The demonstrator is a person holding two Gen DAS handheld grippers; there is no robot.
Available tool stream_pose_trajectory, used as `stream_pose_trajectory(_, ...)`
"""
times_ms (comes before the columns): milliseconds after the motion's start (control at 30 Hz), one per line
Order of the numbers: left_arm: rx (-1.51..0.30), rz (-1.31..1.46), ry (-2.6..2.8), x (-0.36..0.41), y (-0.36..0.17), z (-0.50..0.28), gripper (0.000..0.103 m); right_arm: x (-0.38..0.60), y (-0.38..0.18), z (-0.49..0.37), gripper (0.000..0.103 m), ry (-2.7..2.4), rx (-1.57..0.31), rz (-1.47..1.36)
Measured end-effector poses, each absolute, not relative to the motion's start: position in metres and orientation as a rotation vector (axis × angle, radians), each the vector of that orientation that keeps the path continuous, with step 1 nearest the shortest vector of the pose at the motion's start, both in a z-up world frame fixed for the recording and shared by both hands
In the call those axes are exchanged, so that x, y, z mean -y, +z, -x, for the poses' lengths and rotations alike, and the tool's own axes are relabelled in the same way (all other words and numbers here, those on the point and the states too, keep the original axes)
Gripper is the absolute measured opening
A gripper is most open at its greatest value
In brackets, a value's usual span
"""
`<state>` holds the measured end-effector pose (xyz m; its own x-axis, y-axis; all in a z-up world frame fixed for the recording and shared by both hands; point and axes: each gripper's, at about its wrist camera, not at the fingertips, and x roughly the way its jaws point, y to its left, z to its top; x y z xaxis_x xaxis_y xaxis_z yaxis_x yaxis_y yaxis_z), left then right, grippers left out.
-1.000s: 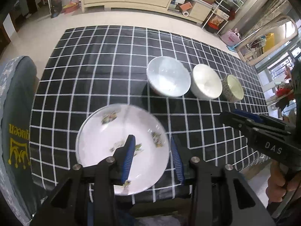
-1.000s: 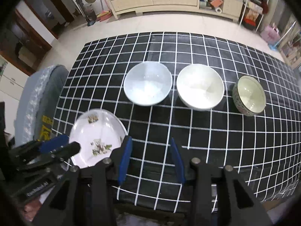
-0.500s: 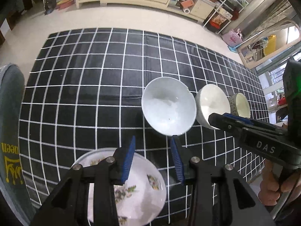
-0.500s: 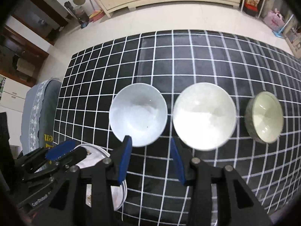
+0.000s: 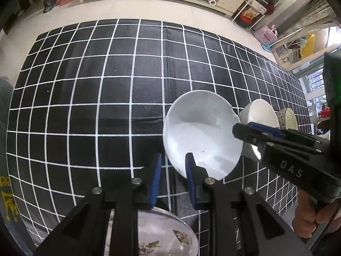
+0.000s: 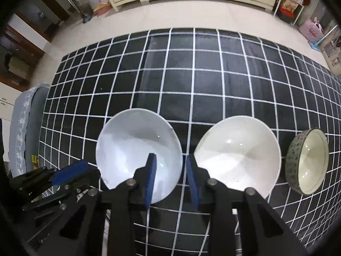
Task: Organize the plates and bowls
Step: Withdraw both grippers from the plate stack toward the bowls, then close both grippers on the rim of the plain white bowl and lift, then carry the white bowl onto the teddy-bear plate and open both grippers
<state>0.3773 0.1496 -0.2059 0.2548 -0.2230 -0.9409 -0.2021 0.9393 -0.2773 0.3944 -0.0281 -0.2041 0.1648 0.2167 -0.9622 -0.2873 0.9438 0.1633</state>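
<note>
Table under black white-grid cloth [image 6: 213, 85]. Landmark: pale blue bowl [image 6: 136, 147]. White bowl [image 6: 238, 155] just right of it, patterned bowl [image 6: 307, 160] further right, floral plate [image 5: 166, 236] near-left.

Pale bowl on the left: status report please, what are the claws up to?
Left claw, right claw: jaws just been closing, each astride pale bowl rim, not clamped. White bowl close beside right claw.
</note>
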Motion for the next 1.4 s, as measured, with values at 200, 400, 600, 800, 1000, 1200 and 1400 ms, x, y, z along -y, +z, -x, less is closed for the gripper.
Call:
stream_pose_trajectory(200, -1.325, 0.353, 0.012, -0.146, -0.214, -0.381, 0.008, 0.026, -0.210, -0.394, 0.020, 0.316, -1.346, 0.109)
stream_pose_trajectory(400, -1.325, 0.338, 0.020, -0.145, -0.214, -0.377, 0.008, 0.023, -0.218, -0.390, 0.011, 0.270, -1.343, 0.182)
stream_pose_trajectory(600, -1.313, 0.281, 0.028, -0.140, -0.212, -0.374, 0.008, 0.022, -0.217, -0.380, 0.009, 0.219, -1.330, 0.192)
stream_pose_trajectory(800, -1.330, 0.296, 0.015, -0.137, -0.213, -0.358, 0.008, 0.027, -0.219, -0.362, 0.009, 0.216, -1.360, 0.156)
stream_pose_trajectory(1000, -1.361, 0.297, -0.010, -0.124, -0.211, -0.331, 0.008, 0.047, -0.220, -0.322, 0.009, 0.221, -1.398, 0.154)
stream_pose_trajectory(1200, -1.385, 0.274, -0.038, -0.098, -0.209, -0.303, 0.008, 0.073, -0.222, -0.281, 0.009, 0.206, -1.422, 0.138)
stream_pose_trajectory(1400, -1.394, 0.261, -0.057, -0.073, -0.207, -0.278, 0.008, 0.111, -0.229, -0.242, 0.009, 0.198, -1.437, 0.105)
